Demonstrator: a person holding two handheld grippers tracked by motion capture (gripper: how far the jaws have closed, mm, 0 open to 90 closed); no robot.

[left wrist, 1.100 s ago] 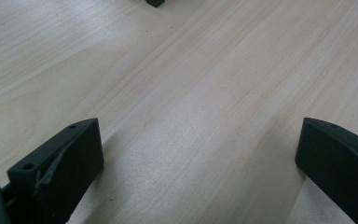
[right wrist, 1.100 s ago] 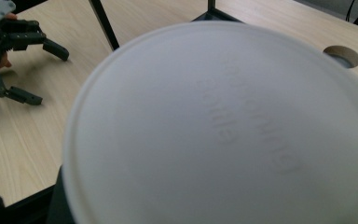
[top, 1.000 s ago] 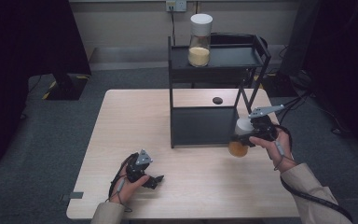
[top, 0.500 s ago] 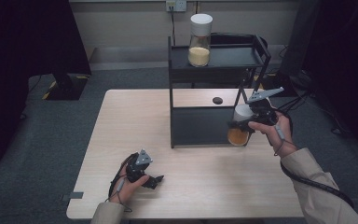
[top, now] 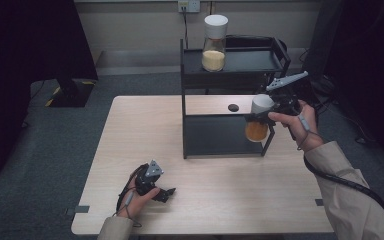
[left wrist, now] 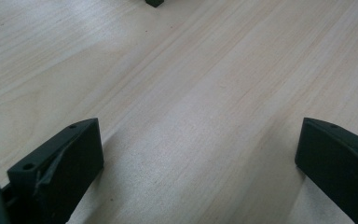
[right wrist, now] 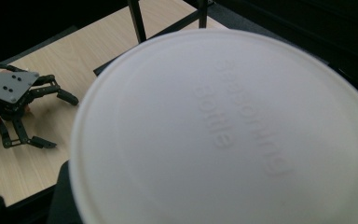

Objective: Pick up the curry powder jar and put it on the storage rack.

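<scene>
The right gripper (top: 266, 111) is clamping a round seasoning bottle (top: 257, 129) by its upper part, just under the white cap (top: 261, 103). Its jaws are pressing in on either side of the neck, and the clear glass body, filled with an orange-brown powder, is hanging below them. The bottle is being held in the air at the front right post of the black metal rack (top: 230, 135), about level with the gap between the two shelves and clear of the table (top: 130, 130).

In the right gripper view the cap (right wrist: 223, 130) is sitting directly ahead of the jaws, a smooth matte plastic disc with faint raised lettering across its flat top.

The left gripper (top: 161, 192) is lying low on the pale wood-grain tabletop, cradled in the person's left hand (top: 139, 197). Its jaws are standing wide apart with nothing but bare wood between them; in the left gripper view the two blocky black pads (left wrist: 70, 163) are framing a broad strip of straight, light grain.

Beyond the right gripper's jaws, on the rack's upper shelf, a second, taller jar (top: 214, 45) with a white cap and yellowish grains is standing upright. A small dark round disc (top: 233, 107) is lying on the table behind the rack's lower shelf.
</scene>
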